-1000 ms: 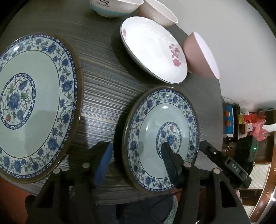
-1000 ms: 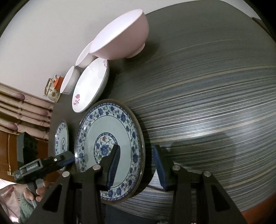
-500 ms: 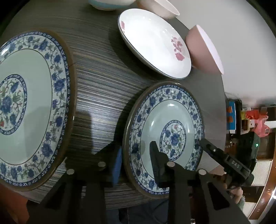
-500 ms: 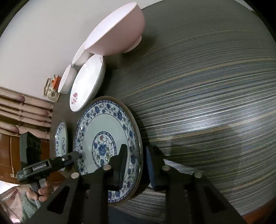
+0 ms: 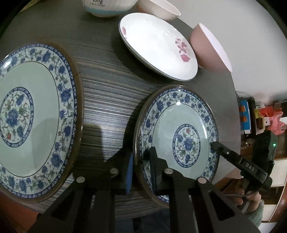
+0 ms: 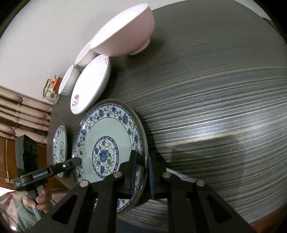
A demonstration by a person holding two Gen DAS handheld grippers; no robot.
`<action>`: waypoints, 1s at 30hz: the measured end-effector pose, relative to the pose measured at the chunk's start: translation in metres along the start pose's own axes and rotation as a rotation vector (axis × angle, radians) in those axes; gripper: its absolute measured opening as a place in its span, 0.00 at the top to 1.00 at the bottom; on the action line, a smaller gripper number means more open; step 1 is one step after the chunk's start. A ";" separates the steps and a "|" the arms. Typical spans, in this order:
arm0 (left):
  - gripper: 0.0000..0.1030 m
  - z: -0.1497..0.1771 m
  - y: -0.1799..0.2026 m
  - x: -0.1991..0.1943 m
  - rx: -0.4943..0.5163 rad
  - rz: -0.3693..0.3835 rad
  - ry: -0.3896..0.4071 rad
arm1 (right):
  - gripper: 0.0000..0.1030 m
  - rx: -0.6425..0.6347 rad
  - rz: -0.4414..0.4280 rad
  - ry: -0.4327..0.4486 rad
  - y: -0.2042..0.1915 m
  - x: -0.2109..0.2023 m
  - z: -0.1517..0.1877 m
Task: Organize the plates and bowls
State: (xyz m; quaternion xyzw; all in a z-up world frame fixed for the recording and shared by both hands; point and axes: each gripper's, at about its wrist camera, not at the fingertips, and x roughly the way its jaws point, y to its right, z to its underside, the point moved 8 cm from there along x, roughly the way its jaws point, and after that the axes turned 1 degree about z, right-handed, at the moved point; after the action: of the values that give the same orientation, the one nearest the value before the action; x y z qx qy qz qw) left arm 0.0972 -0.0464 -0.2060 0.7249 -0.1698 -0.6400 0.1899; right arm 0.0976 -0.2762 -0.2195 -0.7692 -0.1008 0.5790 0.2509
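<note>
A small blue-flowered plate [image 5: 179, 136] lies near the table's front edge; it also shows in the right wrist view [image 6: 107, 143]. My left gripper [image 5: 141, 168] is shut on its left rim, one finger over and one under. My right gripper [image 6: 142, 170] is shut on its opposite rim and shows in the left wrist view [image 5: 233, 157]. A larger blue-flowered plate [image 5: 32, 121] lies to the left. A white plate with pink flowers [image 5: 157, 44] and a pink bowl [image 5: 209, 46] sit behind.
A white bowl with a blue band [image 5: 105, 7] and a pale pink bowl [image 5: 157, 10] stand at the back. The striped dark table [image 6: 215, 107] stretches right. Shelves with clutter [image 5: 260, 116] lie beyond the table edge.
Both grippers have closed from open onto opposite rims of the small blue-flowered plate. The plate's position has hardly changed.
</note>
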 end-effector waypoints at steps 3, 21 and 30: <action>0.87 0.001 -0.001 -0.005 0.006 0.001 0.008 | 0.88 -0.006 -0.001 0.001 -0.002 -0.002 0.002; 0.87 0.001 -0.019 -0.050 0.007 -0.008 0.077 | 0.88 -0.093 -0.016 0.027 -0.053 -0.011 0.000; 0.87 -0.009 -0.064 -0.093 -0.046 -0.043 0.149 | 0.88 -0.170 -0.042 0.009 -0.111 0.007 -0.009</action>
State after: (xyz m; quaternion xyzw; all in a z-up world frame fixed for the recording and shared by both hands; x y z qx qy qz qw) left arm 0.0952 0.0551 -0.1560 0.7694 -0.1249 -0.5920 0.2048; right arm 0.1231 -0.1808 -0.1682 -0.7880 -0.1646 0.5596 0.1972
